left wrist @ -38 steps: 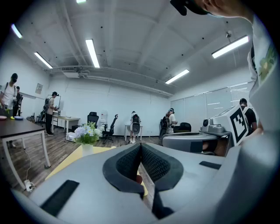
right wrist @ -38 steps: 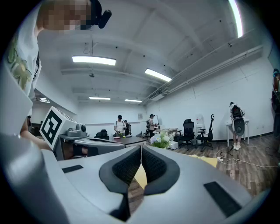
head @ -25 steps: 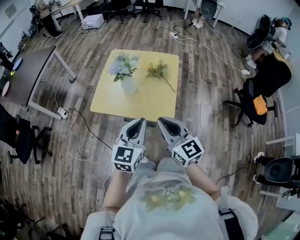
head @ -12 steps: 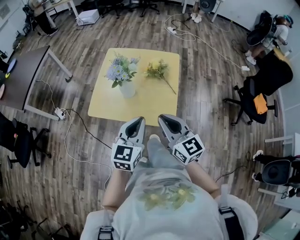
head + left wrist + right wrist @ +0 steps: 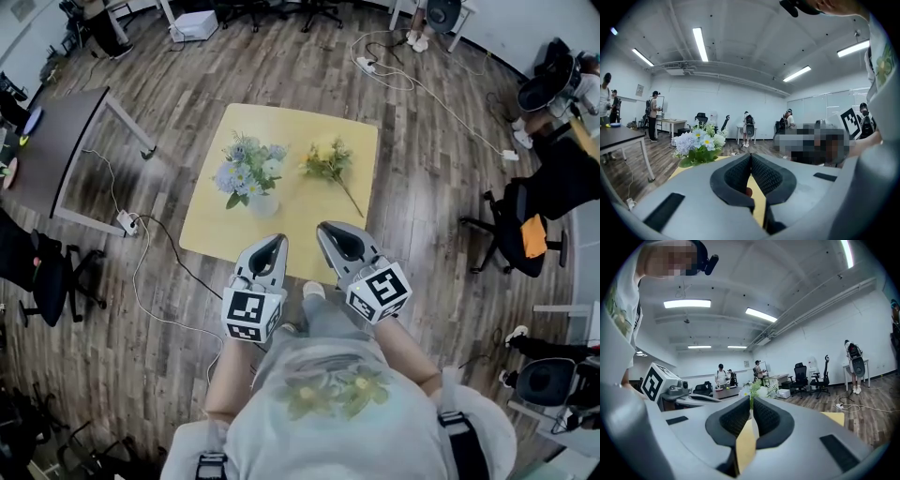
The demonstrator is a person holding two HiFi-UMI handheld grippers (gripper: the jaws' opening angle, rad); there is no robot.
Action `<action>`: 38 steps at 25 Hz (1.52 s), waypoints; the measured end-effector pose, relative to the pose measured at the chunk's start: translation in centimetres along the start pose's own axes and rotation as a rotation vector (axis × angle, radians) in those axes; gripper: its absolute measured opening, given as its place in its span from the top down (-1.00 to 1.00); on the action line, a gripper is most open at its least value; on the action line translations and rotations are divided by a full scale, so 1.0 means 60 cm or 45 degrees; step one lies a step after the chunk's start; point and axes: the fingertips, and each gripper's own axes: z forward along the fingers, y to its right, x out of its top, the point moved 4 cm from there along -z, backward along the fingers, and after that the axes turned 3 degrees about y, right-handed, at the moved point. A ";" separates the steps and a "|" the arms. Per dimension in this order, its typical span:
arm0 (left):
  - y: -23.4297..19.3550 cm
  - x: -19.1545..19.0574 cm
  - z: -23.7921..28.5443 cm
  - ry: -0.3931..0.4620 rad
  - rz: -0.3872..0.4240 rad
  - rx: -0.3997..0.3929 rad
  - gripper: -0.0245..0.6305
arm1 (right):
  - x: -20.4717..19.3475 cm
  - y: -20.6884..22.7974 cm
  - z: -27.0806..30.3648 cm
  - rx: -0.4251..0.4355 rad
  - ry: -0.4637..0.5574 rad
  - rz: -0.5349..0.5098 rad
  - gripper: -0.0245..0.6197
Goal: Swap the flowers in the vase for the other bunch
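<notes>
Yellow table (image 5: pixel 314 220) mid-frame: left tool (image 5: pixel 274 244) and right tool (image 5: pixel 330 231), both pressed together, empty, should spread before gripping the blue flowers (image 5: pixel 246 173) low, near the vase (image 5: pixel 263 204).

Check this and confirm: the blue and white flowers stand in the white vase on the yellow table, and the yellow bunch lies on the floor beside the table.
One thing is wrong. The yellow bunch lies on the yellow table, not on the floor, as the head view shows. The blue and white flowers do stand in the white vase on that table.
</notes>
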 end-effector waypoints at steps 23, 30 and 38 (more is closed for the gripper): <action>-0.192 -0.018 0.055 -0.070 -0.080 0.339 0.87 | -0.012 0.081 0.250 0.247 -0.107 -0.019 0.17; -0.252 -0.010 0.043 -0.070 -0.078 0.342 0.87 | -0.036 0.071 0.296 0.215 -0.176 -0.058 0.12; -0.299 -0.005 0.036 -0.071 -0.073 0.341 0.87 | -0.085 0.061 0.346 0.229 -0.303 -0.110 0.08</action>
